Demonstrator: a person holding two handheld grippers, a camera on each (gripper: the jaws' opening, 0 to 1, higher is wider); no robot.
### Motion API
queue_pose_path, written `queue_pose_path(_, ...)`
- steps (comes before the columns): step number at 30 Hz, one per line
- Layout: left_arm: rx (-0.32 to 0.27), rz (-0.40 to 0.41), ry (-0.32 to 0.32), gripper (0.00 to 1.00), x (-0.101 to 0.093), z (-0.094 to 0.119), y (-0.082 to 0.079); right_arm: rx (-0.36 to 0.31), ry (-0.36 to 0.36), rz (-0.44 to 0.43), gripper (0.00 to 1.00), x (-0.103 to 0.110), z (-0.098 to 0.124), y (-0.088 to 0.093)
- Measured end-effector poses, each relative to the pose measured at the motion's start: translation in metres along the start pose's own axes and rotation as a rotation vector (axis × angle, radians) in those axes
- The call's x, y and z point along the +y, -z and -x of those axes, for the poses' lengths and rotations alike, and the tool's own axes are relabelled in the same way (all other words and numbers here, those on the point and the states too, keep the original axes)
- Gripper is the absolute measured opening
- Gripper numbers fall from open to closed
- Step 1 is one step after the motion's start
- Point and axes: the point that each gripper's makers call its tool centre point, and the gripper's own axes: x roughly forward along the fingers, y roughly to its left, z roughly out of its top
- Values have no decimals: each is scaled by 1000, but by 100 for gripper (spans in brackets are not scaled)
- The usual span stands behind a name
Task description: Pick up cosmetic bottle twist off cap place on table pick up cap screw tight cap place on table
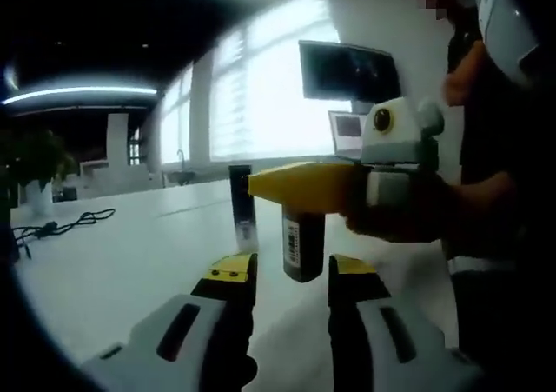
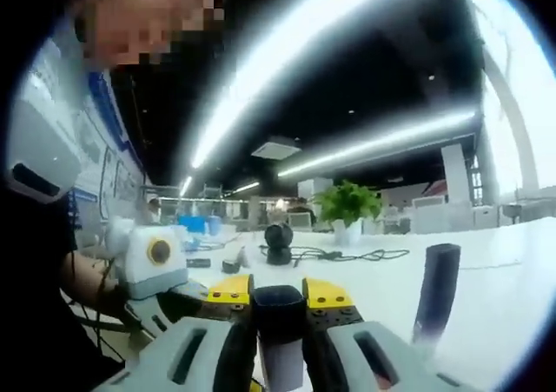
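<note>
A dark cosmetic bottle (image 1: 303, 246) with a white barcode label hangs upright just over the white table (image 1: 130, 262). My right gripper (image 1: 295, 190) reaches in from the right with its yellow jaws shut on the bottle's top. In the right gripper view that dark top (image 2: 278, 309) is pinched between the right gripper (image 2: 279, 295) jaws. My left gripper (image 1: 291, 270) is open, its yellow-tipped jaws standing either side of the bottle's lower end without touching it. A second slim dark bottle (image 1: 241, 205) (image 2: 437, 292) stands upright on the table just beyond.
A black cable (image 1: 61, 227) (image 2: 347, 255) lies across the table. A potted plant (image 2: 347, 205) and a small dark round object (image 2: 278, 240) stand farther back. A monitor (image 1: 347, 70) and a laptop (image 1: 347, 131) sit behind. The person (image 1: 495, 192) stands close on the right.
</note>
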Motion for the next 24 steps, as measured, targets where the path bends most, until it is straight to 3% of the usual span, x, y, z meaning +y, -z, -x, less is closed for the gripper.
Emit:
queue_pose_path(5,9,12,-67,21,13,6,3,13,40,10,13,-11,-9,3)
queue_pose_path(11,14,10,-100,19,16,11,4,21,70,-4,13,-21,-24,6)
queue_pose_path(12,11,10,-104,19,16,12,4,24,96,39,13,-27,-26,6)
queue_pose_path(17,-2,2,-108,19,14,14,2,16,136,-24,13,-41,-37,8)
queue_pose_path(24,-30,28,-117,16,17,16,-2,28,167,-10,13,-52,-55,12)
